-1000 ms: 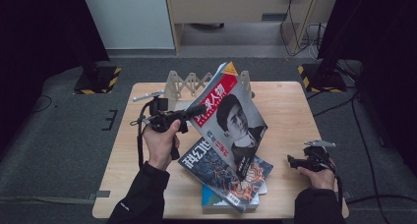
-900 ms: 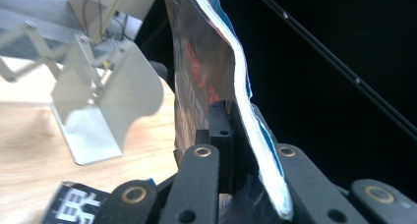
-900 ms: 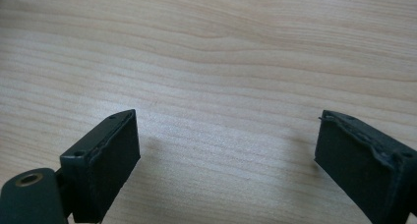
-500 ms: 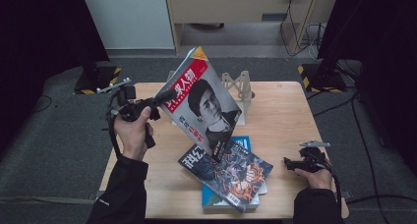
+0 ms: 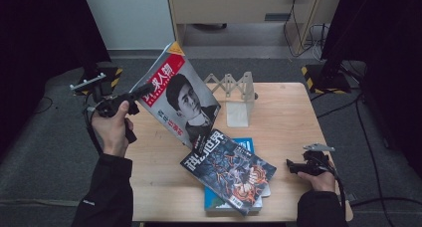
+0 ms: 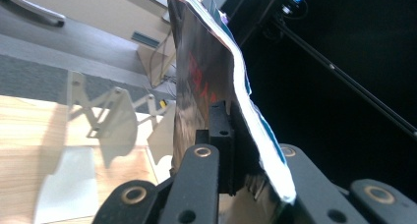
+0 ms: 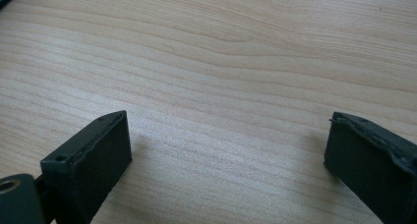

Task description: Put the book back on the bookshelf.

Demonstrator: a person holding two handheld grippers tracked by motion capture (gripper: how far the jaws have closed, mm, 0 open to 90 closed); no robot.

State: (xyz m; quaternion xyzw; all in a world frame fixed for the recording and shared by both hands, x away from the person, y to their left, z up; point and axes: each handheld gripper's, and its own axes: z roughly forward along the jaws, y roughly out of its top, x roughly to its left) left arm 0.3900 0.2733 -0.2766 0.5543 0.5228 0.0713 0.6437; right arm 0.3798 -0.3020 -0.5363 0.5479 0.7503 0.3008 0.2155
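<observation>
Left gripper (image 5: 144, 91) raised over table's left edge, jaws clamped on edge of glossy red-and-white magazine with portrait cover (image 5: 181, 100); magazine held tilted in air above light wooden table (image 5: 283, 117), near beige folding rack (image 5: 234, 95). Right gripper (image 5: 293, 166) low at right side, jaws wide apart over bare wood. Dark comic-cover magazine (image 5: 229, 170) lying atop blue book (image 5: 249, 146).
</observation>
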